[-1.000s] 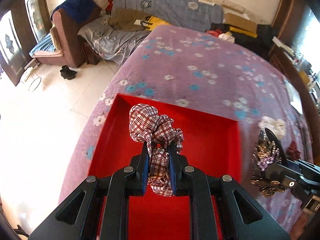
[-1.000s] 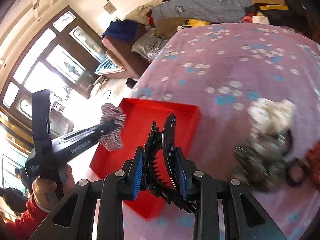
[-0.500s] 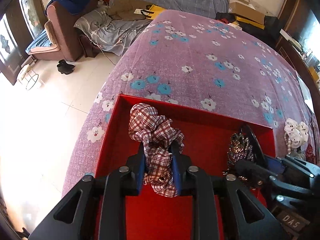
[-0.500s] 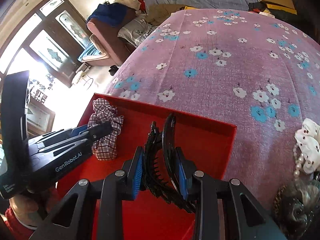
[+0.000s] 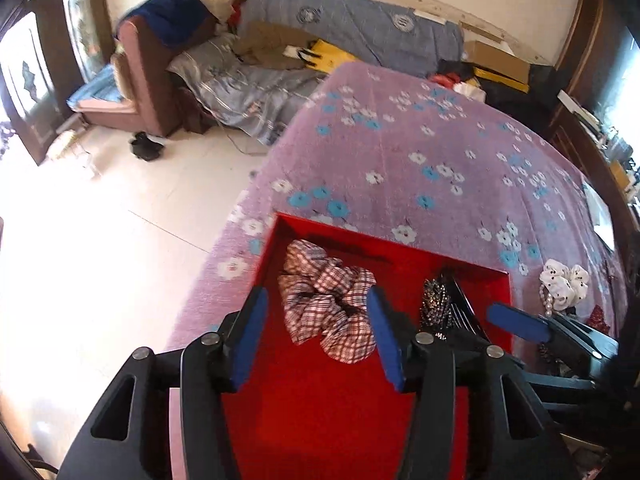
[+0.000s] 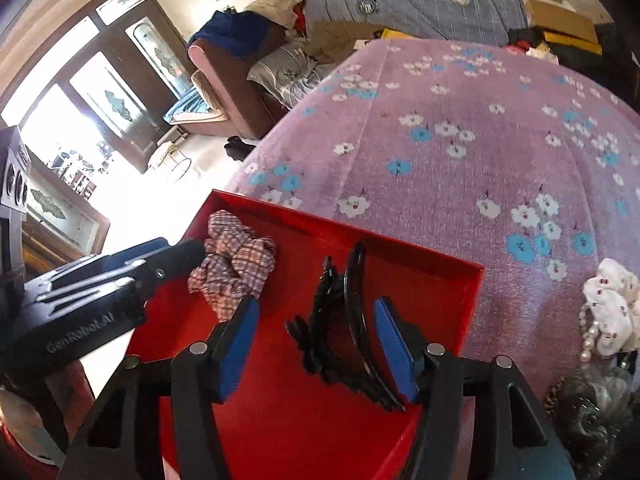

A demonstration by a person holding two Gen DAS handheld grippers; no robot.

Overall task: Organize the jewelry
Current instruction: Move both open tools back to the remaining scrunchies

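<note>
My jaws on both sides are opening, and neither pair presses on anything now; my left gripper stands spread around the plaid scrunchie, which lies slack on the floor of the red tray near its far left corner, clear of both blue pads; my right gripper is spread around the black hair clip, which rests in the right half of the tray, close beside the right-hand pad, though I cannot tell whether it touches it; I judge that both pieces were brought over the tray so that a simple release would leave them inside its walls, each in its own half so they do not tangle; still outside, on the flowered purple cloth to the right of the tray, lie a white scrunchie, a string of pearls just beside it and a darker sequinned piece I cannot make out; those look to be the next to gather.
</note>
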